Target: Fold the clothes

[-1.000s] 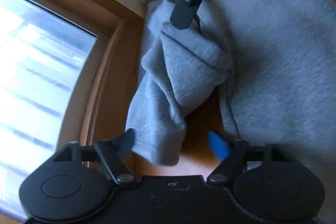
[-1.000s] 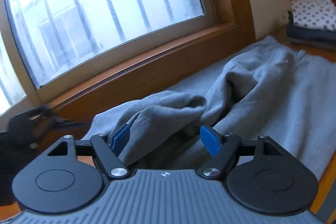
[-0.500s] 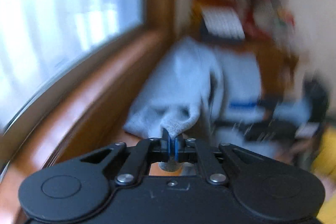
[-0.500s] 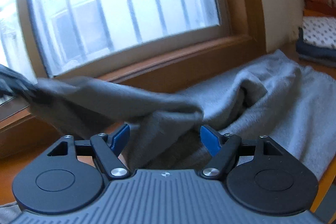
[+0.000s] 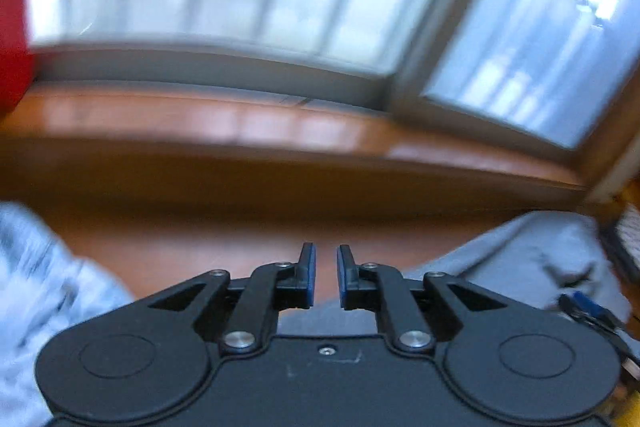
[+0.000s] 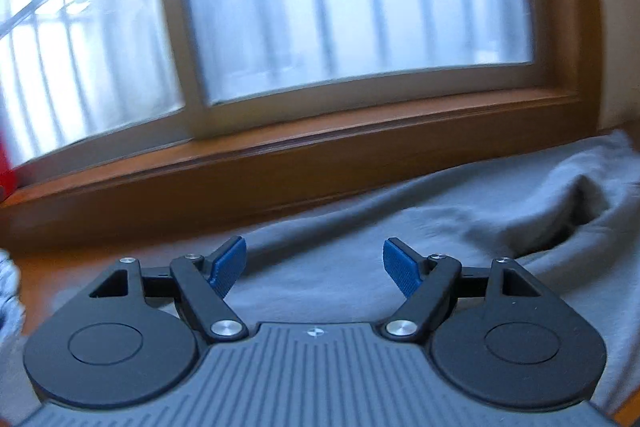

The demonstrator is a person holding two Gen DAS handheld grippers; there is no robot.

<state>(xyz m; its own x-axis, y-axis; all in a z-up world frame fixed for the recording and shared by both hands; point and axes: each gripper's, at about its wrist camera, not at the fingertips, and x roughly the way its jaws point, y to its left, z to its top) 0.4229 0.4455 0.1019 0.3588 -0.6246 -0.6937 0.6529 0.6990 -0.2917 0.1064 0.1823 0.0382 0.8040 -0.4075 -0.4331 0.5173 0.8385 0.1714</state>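
The grey sweatshirt [image 6: 420, 223] lies spread on the wooden surface below the window, with a raised fold at the right [image 6: 580, 211]. My right gripper [image 6: 314, 263] hovers just over it, open wide, with nothing between its blue pads. In the left wrist view the same grey garment [image 5: 536, 255] reaches in from the right and runs under the gripper body. My left gripper [image 5: 326, 267] is open by a narrow gap with only bare wood showing through it. It holds nothing. This view is blurred.
A wooden window sill [image 5: 280, 131] and a large window [image 6: 340, 7] close off the far side. A red object [image 5: 12, 27] stands at the far left. A pale patterned cloth [image 5: 36, 291] lies at the left edge. Bare wood [image 5: 200, 239] shows ahead of the left gripper.
My left gripper, shut on a grey sleeve end half a second ago, has let it go and swung toward the window. The sleeve now lies flatter under the right gripper.
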